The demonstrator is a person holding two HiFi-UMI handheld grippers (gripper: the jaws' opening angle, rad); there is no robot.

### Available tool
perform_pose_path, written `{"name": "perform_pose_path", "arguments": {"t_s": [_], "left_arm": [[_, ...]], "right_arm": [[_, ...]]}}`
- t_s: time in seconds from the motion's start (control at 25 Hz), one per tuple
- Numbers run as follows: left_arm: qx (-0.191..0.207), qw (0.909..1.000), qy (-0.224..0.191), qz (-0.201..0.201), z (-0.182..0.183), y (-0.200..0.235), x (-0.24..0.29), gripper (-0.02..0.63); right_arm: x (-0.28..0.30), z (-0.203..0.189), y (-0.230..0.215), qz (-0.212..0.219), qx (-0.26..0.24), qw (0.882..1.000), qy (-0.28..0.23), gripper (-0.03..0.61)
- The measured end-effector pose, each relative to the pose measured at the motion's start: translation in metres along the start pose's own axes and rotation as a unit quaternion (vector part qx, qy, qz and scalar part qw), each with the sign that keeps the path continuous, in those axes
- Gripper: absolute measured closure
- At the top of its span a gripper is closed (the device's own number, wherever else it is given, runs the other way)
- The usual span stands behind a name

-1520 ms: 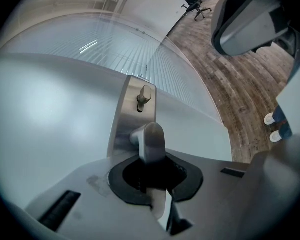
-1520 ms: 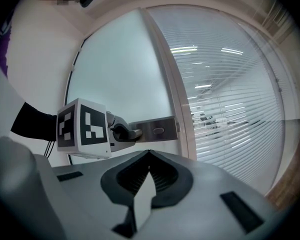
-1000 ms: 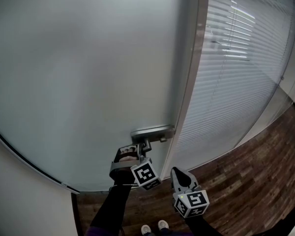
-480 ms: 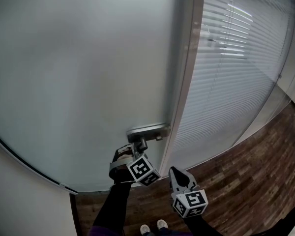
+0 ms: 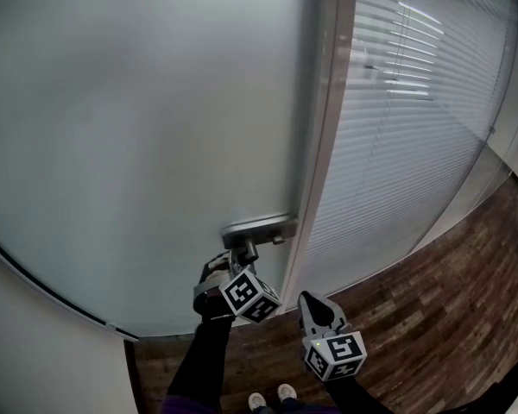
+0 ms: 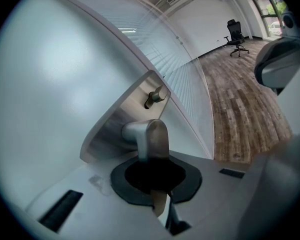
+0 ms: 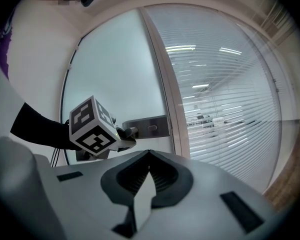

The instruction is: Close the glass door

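Observation:
The frosted glass door fills the left of the head view, its metal edge beside a glass wall with blinds. A steel lock plate carries a lever handle. My left gripper is shut on that handle. In the left gripper view the handle runs from the plate down between the closed jaws. My right gripper hangs lower right, shut and empty; in its own view the jaws meet, facing the left gripper's marker cube.
A glass partition with horizontal blinds stands right of the door. Dark wood flooring runs along its foot. A white wall borders the door at the lower left. An office chair stands far down the room.
My left gripper has rolled about the handle, its marker cube turning. The handle and door edge sit slightly further left in the view. The right gripper has kept still.

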State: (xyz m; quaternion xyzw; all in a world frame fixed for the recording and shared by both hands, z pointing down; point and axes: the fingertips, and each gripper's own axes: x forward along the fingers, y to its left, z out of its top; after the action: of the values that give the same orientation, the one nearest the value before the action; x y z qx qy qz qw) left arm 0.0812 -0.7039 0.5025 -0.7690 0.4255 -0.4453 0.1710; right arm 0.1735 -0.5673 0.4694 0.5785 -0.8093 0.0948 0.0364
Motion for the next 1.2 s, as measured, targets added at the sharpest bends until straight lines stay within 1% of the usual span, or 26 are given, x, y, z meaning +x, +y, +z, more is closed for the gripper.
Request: {"name": "perform_pose_path", "arguments": {"t_s": [0.2,0.52,0.88,1.08,1.2], "left_arm": [[0.001,1.0000,0.009,-0.001,-0.001,0.005,0.006,0.615],[-0.002,1.0000,0.006,0.005,0.000,0.012,0.017,0.614],[-0.008,0.9996,0.026,-0.009,-0.002,0.019,0.028,0.614],[-0.008,0.9994,0.031,-0.017,-0.003,0.018,0.028,0.614],[-0.006,0.9985,0.042,-0.034,-0.004,0.016,0.030,0.615]], "right_arm": [[0.003,0.003,-0.003,-0.001,-0.001,1.000,-0.003,0.588],[0.001,0.003,-0.016,-0.015,0.000,1.000,-0.002,0.588],[0.005,0.004,-0.016,-0.013,-0.001,1.000,-0.003,0.588],[0.005,0.006,-0.021,-0.019,0.001,1.000,-0.007,0.588],[0.006,0.009,-0.020,-0.019,0.001,1.000,-0.010,0.588]]}}
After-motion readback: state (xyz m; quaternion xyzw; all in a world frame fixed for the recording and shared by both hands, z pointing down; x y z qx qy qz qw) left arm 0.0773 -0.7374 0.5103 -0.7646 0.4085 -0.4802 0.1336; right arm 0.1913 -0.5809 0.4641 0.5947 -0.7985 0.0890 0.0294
